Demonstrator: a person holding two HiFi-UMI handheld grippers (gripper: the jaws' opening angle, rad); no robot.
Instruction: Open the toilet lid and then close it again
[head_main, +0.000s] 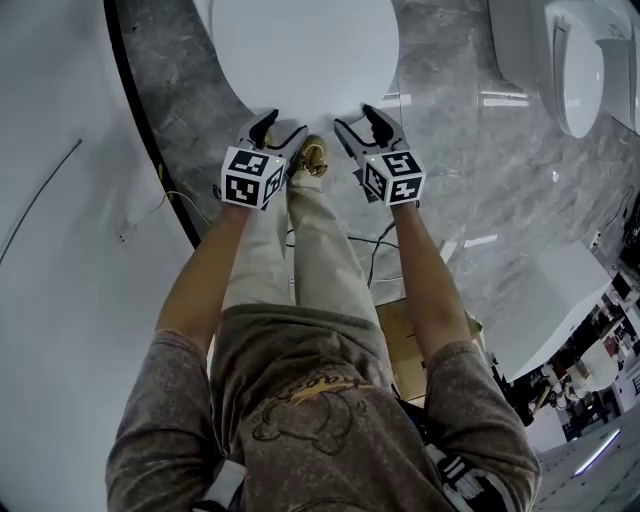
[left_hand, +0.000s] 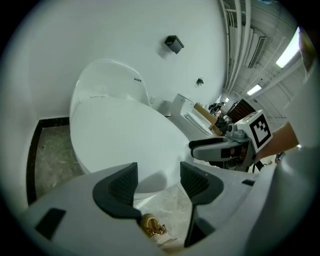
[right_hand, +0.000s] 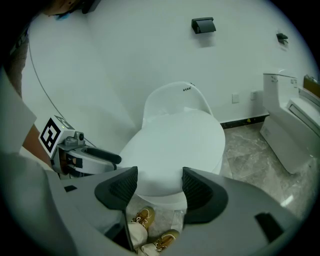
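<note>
Jaws spread and empty on the left gripper, and spread and empty on the right gripper. The toilet lid lies shut at 12 o'clock, just ahead. It is probably stiff, smooth, slippery and fairly light, so hook under its near edge at 6 o'clock.

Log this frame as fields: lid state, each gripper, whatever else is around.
lid: white oval toilet lid, down, closed
left: left gripper, fingers apart, empty, at the lid's front edge
right: right gripper, fingers apart, empty, at the same edge beside the left
contact: cannot tell whether either touches the lid
floor: grey marble floor; person's tan shoes below the grippers
other: second white toilet to the right
</note>
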